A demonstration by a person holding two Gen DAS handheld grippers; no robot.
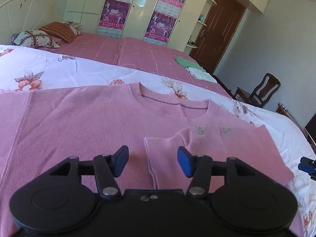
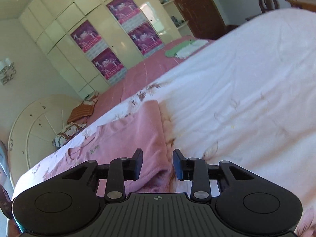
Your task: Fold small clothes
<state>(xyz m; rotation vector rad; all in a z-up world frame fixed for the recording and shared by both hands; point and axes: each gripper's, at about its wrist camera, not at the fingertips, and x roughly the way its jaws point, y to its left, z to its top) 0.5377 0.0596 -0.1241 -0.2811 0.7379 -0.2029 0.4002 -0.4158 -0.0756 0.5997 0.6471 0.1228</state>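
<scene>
I see my left tongs (image 1: 153,163) standing partly open at the lower centre of the left view, with nothing gripped; the edge of the folded-over sleeve lies under the gap. The pink ribbed knit sweater (image 1: 79,122) lies flat across the middle of that frame on the white floral bedsheet (image 1: 59,69). My right tongs (image 2: 157,164) are open more narrowly in the lower centre of the right view, their pads pressing on nothing, above the sweater's sleeve end. A green and white pile of folded clothes (image 1: 192,67) sits on the pink checked bedcover (image 1: 138,53) in the upper right. The sweater's lower hem is hidden behind the left tongs' black body.
</scene>
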